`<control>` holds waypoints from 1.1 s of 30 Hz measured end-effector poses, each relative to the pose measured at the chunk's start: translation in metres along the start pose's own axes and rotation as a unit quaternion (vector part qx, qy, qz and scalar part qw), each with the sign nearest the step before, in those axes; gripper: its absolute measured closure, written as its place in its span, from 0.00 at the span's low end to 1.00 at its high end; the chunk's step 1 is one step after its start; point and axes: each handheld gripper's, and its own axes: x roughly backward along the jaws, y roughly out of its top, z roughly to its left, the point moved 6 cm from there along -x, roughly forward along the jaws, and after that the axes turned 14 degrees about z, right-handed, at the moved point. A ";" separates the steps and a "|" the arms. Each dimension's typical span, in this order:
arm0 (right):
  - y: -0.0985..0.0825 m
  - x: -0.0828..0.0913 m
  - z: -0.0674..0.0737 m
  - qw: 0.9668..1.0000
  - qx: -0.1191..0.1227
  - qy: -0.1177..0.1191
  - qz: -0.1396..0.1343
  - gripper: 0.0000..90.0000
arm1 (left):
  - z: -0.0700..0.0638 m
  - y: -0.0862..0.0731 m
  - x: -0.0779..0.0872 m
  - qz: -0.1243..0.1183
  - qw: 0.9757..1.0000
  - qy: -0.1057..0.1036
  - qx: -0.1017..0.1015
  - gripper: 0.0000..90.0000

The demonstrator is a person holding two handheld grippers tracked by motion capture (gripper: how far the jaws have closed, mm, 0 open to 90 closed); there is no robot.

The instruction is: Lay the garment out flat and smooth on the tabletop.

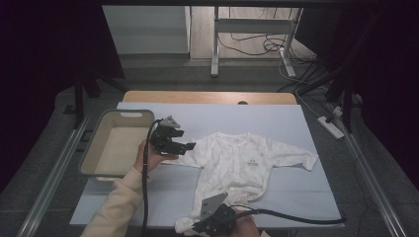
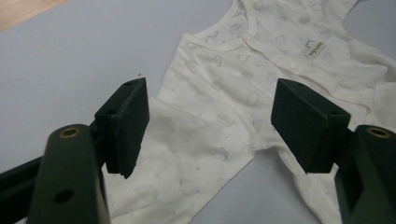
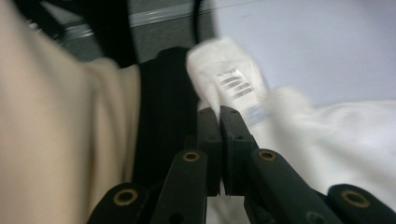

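Nearest me, at the near edge of the bench (image 1: 148, 118), the right tool (image 1: 210, 224) has its jaws pressed together on the bottom hem of the white baby garment (image 1: 237, 160); in the right gripper view the fabric bunches just past the closed pads, a printed care label (image 3: 233, 84) standing up from the fold, though the picture is blurred and I cannot say how much cloth is caught. I judge that grip is there to anchor or lift the leg end so it can be folded up over the body. Farther off and to the left, my left tool (image 1: 173, 140) hovers over the garment's left sleeve (image 2: 187, 154), its jaws spread wide with the sleeve lying flat between and below them, not yet touched. That reads to me as lining up for a pinch on the sleeve edge. The garment itself lies spread face up in the middle of the pale blue bench cover, snaps and small chest tag (image 2: 315, 50) showing, right sleeve stretched out toward the right. A grey plastic bin (image 1: 116, 143) sits at the left edge, just beside the left hand, probably waiting to take the folded piece.
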 end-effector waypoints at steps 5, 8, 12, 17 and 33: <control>-0.005 -0.002 0.018 0.999 0.012 0.028 0.008 0.96 | -0.001 0.000 0.000 0.000 1.000 0.000 -0.001 0.32; -0.006 0.004 0.018 1.000 0.002 0.010 -0.002 0.81 | 0.000 0.000 0.000 0.000 1.000 0.000 -0.001 0.32; -0.010 0.031 0.006 0.998 -0.037 -0.022 -0.050 0.61 | 0.000 0.000 0.001 -0.001 1.000 0.000 0.000 0.32; -0.038 0.065 -0.020 0.989 -0.095 -0.081 -0.078 0.58 | 0.001 0.000 0.001 -0.002 1.000 0.000 0.000 0.32; -0.108 0.088 -0.064 0.969 -0.193 -0.152 -0.032 0.57 | 0.000 0.000 0.001 -0.001 1.000 0.002 0.000 0.32</control>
